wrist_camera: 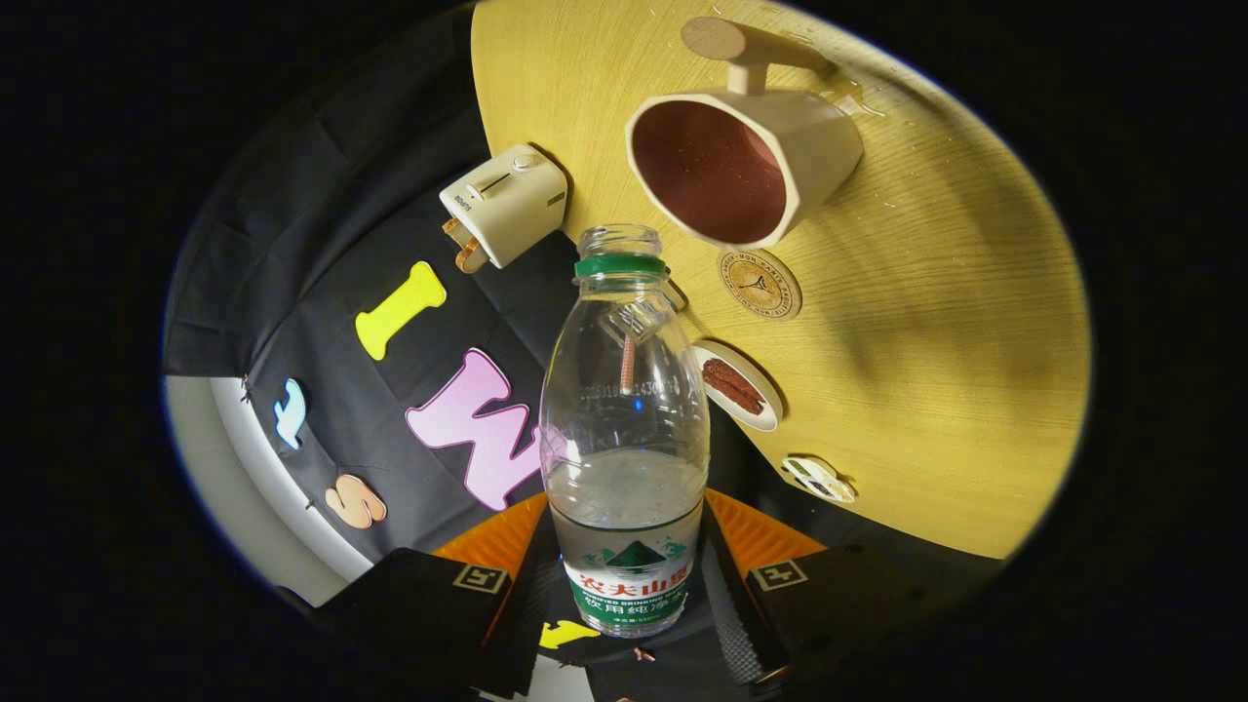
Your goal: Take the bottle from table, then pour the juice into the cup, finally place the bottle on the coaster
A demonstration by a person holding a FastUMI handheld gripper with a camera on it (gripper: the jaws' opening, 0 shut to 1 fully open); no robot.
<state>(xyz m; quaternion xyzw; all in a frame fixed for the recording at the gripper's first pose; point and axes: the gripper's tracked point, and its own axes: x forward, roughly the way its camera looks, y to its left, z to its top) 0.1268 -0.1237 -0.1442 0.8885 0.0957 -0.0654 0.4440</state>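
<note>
My gripper (629,585) is shut on a clear plastic bottle (624,429), both fingers pressing its labelled lower part. The bottle has a green neck ring, no cap, and liquid in its lower half. The whole scene is rolled sideways in this view, so the bottle is held tilted over the yellow wooden table (936,390). Beyond the bottle's open mouth stands a beige cup (746,166) with a dark red inside and a handle. A round wooden coaster (760,284) lies on the table between the cup and the bottle's neck.
A cream toaster (505,205) with toast in it stands at the table's edge near the cloth wall. A small white plate (741,386) with brown food and a small round dish (819,479) lie near the table's rim beside the bottle.
</note>
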